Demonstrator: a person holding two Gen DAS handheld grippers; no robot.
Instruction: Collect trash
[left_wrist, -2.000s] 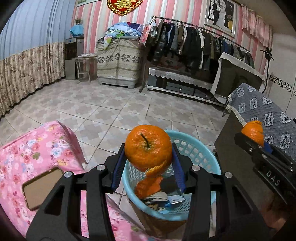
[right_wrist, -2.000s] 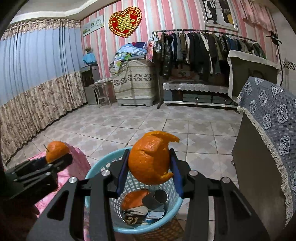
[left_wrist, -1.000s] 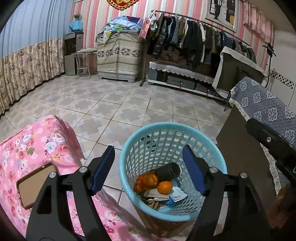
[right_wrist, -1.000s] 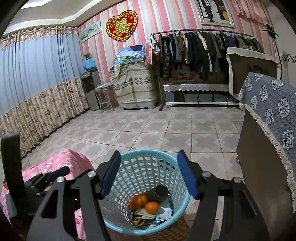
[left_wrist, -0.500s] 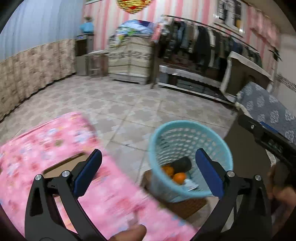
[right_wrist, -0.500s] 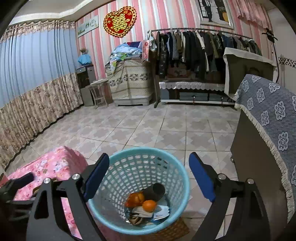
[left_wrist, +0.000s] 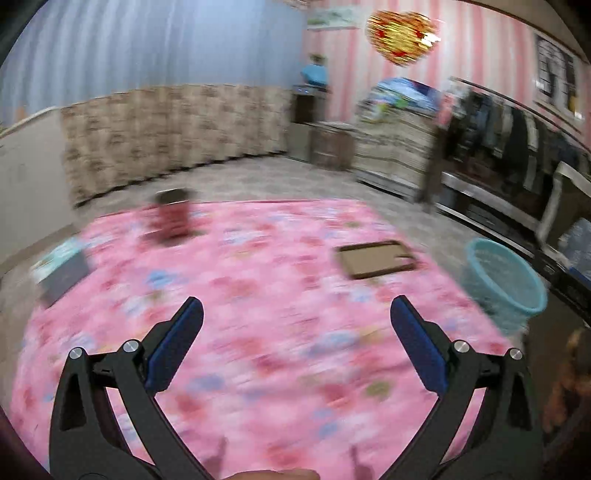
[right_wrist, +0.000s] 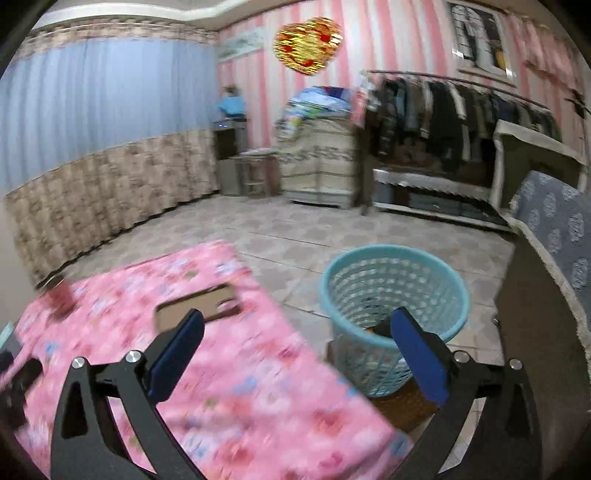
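In the left wrist view, the left gripper (left_wrist: 295, 339) fills the bottom edge with its blue-padded fingers (left_wrist: 173, 349) spread wide apart and nothing between them. It hangs over a table covered with a pink flowered cloth (left_wrist: 258, 314), which is heavily blurred. Farther out on the cloth lies a flat brown board (left_wrist: 375, 258) near the right edge, a dark red jar-like thing (left_wrist: 171, 221) stands near the far left corner, too smeared to identify, and a flat bluish-grey box or book (left_wrist: 61, 271) lies at the left side. Just beyond the table's right edge stands the light blue mesh basket (left_wrist: 502, 284), on the floor side; its contents are not visible from here.

In the right wrist view, the right gripper (right_wrist: 295, 343) is likewise spread wide and holds nothing. Its left finger lies over the pink cloth (right_wrist: 221, 387), close to the brown board (right_wrist: 199, 304), and its right finger overlaps the near rim of the basket (right_wrist: 391, 295). The basket sits on a low brown stand (right_wrist: 402, 404) just beside the table corner, and something dark shows at its bottom, too hidden to name. To the right stands a cabinet draped with a blue patterned cloth (right_wrist: 554, 221). Beyond are the tiled floor (right_wrist: 295, 229), a rack of dark clothes (right_wrist: 443, 107), and a red and gold heart (right_wrist: 308, 46) on the pink striped wall.
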